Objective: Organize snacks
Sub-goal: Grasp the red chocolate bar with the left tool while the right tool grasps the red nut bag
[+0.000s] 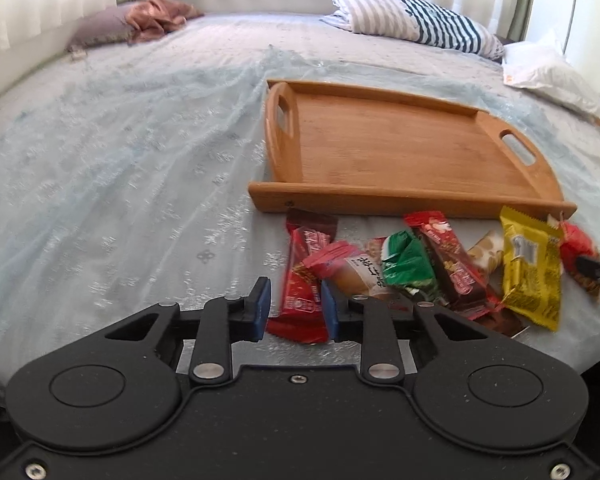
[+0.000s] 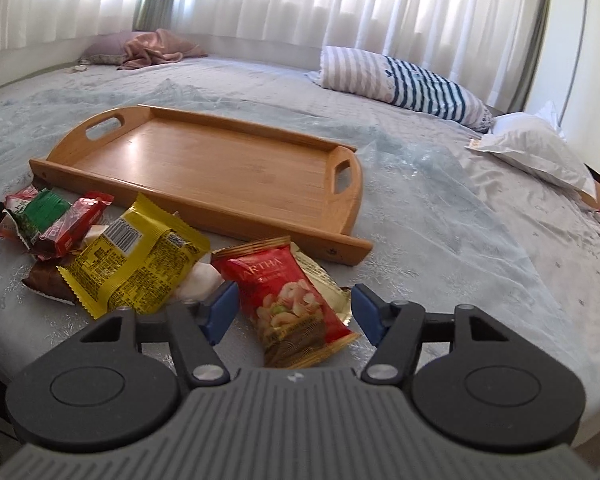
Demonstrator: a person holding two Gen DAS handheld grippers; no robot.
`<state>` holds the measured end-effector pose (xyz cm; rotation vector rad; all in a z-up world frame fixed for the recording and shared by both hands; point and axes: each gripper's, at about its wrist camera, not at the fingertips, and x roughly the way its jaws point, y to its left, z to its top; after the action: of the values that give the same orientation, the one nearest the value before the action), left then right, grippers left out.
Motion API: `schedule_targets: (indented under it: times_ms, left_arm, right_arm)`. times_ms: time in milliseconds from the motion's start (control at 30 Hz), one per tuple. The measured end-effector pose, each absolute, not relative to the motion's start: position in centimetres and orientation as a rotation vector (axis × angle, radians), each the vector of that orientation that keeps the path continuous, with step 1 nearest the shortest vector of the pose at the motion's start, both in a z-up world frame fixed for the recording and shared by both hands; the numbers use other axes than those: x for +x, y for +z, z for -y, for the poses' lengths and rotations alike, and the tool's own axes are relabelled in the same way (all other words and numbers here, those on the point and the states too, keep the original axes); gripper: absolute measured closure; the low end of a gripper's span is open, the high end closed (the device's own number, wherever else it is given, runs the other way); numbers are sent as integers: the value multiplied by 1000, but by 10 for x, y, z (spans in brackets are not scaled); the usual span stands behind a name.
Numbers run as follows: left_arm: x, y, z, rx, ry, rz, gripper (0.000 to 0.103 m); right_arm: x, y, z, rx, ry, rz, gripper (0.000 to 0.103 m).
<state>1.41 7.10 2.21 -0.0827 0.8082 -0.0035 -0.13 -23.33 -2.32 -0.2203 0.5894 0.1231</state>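
Wooden tray [image 2: 204, 172] bare, left claw [image 1: 294, 308] straddling red bar [image 1: 304, 280] (contact unclear), right claw [image 2: 292, 312] wide around nut packet [image 2: 292, 300]

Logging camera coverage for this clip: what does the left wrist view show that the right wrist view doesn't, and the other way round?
Only the left wrist view: the open left gripper straddling a red snack bar, with a pastry packet beside it.

Only the right wrist view: the open right gripper around a red nut packet, whose printed front faces up.

Both: the wooden tray with no snacks in it, the yellow packet, the green packet, and the striped pillow on the bed.
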Motion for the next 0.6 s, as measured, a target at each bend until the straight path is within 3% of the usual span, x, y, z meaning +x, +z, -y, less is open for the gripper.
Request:
schedule_targets:
  times_ms: [267, 367, 467, 533, 567, 600]
  left_arm:
    - [33, 17, -87, -208, -39, -824, 76]
    - [40, 14, -89, -222, -23, -827, 64]
    - [44, 12, -89, -226, -19, -822, 63]
    - [46, 11, -88, -223, -17, -821, 65]
    - [46, 12, -87, -218, -25, -818, 81]
    - [45, 14, -86, -218, -36, -815, 81]
  right_arm:
    - [14, -26, 237, -182, 196, -589, 37]
    - [14, -28, 234, -200, 201, -590, 42]
    - [13, -27, 231, -196, 197, -591, 50]
    - [13, -25, 233, -175, 193, -598, 53]
    - [13, -24, 234, -161, 191, -600, 54]
    - [12, -23, 235, -146, 191, -600, 55]
